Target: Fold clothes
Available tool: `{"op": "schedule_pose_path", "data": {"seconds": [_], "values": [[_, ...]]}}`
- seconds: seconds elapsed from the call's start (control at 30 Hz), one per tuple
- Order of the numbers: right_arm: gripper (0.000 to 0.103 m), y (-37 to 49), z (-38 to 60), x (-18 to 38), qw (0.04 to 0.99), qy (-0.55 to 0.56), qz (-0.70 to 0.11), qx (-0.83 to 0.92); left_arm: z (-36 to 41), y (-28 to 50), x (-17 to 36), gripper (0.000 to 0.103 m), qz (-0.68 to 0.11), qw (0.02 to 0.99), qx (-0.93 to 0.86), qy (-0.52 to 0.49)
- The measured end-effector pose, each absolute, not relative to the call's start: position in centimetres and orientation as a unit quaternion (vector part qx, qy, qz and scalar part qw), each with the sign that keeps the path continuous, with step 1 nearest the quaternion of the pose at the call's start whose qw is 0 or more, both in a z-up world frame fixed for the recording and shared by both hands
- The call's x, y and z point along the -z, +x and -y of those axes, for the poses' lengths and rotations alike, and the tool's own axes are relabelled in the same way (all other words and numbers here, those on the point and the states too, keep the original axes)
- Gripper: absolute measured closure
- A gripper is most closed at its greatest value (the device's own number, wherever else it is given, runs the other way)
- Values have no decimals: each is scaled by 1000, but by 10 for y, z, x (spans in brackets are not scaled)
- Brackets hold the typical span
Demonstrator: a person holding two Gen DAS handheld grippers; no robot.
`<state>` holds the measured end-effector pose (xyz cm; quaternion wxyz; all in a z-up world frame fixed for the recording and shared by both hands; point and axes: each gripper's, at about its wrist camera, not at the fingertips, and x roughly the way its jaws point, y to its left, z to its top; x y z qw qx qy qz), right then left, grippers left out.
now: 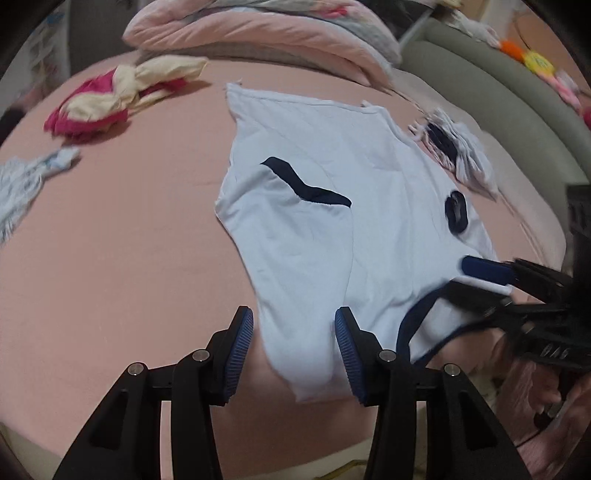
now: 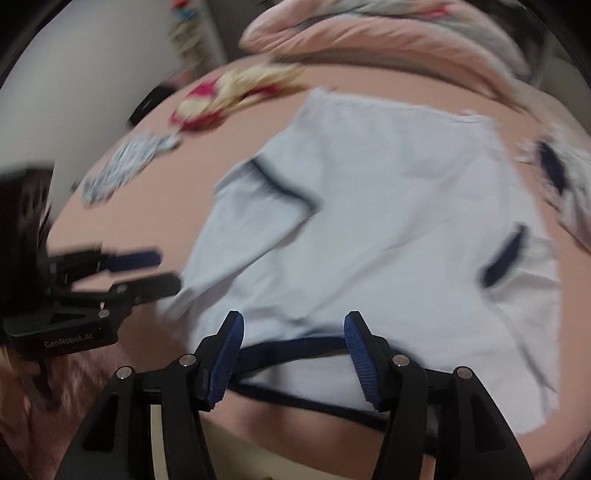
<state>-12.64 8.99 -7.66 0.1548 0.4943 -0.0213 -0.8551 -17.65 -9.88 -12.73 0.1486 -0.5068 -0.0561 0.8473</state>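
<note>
Up close, our left tool (image 1: 293, 354) stands wide, its blue pads (image 1: 240, 354) either side of the near sleeve corner of a white shirt (image 1: 332, 192), not pinching it. Our right tool (image 2: 293, 356) is wide too, with the shirt's navy collar (image 2: 295, 347) running between its fingers and nothing gripped.

Just beyond, the shirt lies spread on a pink bed (image 1: 110, 240), collar end nearest us and hem farthest. One sleeve is folded in over the body, its navy cuff (image 1: 306, 184) lying as a dark band across the white. A second navy cuff (image 2: 504, 258) shows on the other side in the right wrist view. That view is blurred, so finer detail of the cloth cannot be told.

Farther off on the bed, a pale printed piece (image 1: 26, 177) lies well apart to the left. A crumpled red and cream garment (image 1: 118, 96) sits beyond it. To the right, near the shirt's edge, lies another light garment with a dark patch (image 1: 454, 151).

At the back, a pink quilt (image 1: 258, 33) is heaped along the bed's far end. A grey padded edge (image 1: 517, 96) with bright toys (image 1: 535, 61) on it runs at the right.
</note>
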Motion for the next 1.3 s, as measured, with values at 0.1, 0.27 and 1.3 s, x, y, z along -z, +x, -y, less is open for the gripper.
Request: {"op": "schedule_pose_path", "data": {"seconds": [0.1, 0.27, 1.3], "values": [[46, -130, -132, 72, 112, 494, 34, 861, 75, -174, 127, 60, 35, 147, -853, -499], [46, -105, -173, 107, 70, 528, -12, 846, 21, -155, 131, 60, -53, 149, -864, -479], [45, -56, -272, 113, 46, 474, 186, 859, 49, -109, 128, 61, 131, 98, -860, -484]]}}
